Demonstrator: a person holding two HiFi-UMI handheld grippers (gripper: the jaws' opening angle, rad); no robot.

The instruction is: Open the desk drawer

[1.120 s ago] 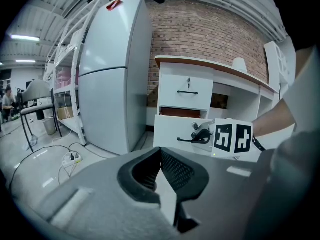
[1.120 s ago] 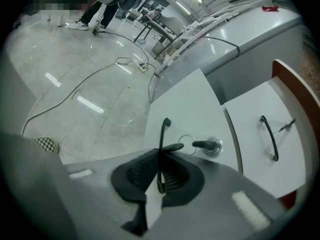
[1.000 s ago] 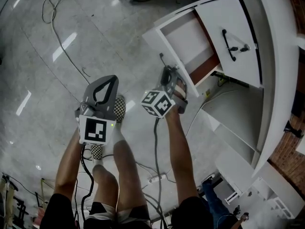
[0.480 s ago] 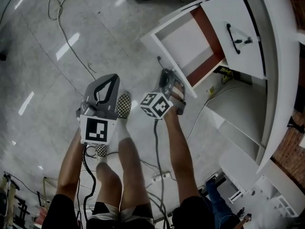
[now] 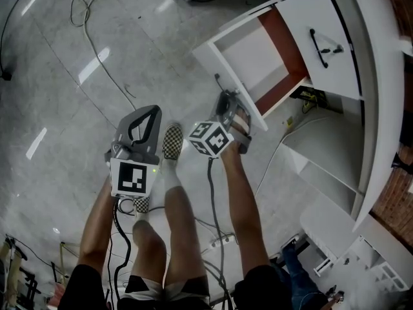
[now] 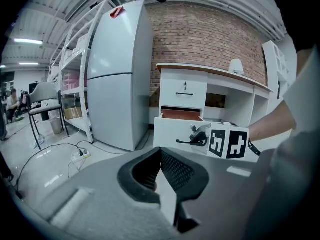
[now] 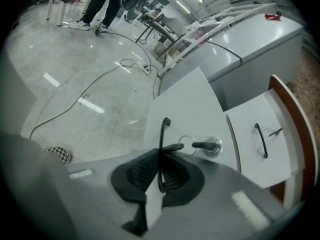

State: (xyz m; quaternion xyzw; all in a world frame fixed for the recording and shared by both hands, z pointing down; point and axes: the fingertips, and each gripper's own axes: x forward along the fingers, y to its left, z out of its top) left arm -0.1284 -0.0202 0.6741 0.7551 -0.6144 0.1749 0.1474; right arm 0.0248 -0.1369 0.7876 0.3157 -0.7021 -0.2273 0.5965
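Change: drawer [image 5: 208, 55] is pulled a little further out of the desk [image 5: 381, 76] than a second ago, with more of its red-brown inner side showing. The right gripper [image 5: 224, 99] has come back with it.
Right gripper: jaws pinched on the drawer's black bar handle [image 7: 161, 134]. The bar runs straight through the pads, its upper end sticking out beyond them.
Left gripper [image 5: 150, 112]: jaws pressed together with nothing between them. It is held over the floor [image 5: 58, 115], well apart from the drawer and beside the right gripper.
Drawer position: lower of two in the white desk, open, with its pale bottom visible from above. The front panel faces the person.
Lock: a key [image 7: 202, 145] with a ring sits in the drawer front, just beside the handle.
Upper drawer [image 5: 303, 31]: closed, with its own black handle.
Floor: glossy grey, with a cable [image 5: 97, 50] trailing across it.
Person: bare forearms, and a checked shoe [image 5: 171, 141] between the two grippers.
Background: a pale fridge [image 6: 117, 74] stands left of the desk against a brick wall in the left gripper view.
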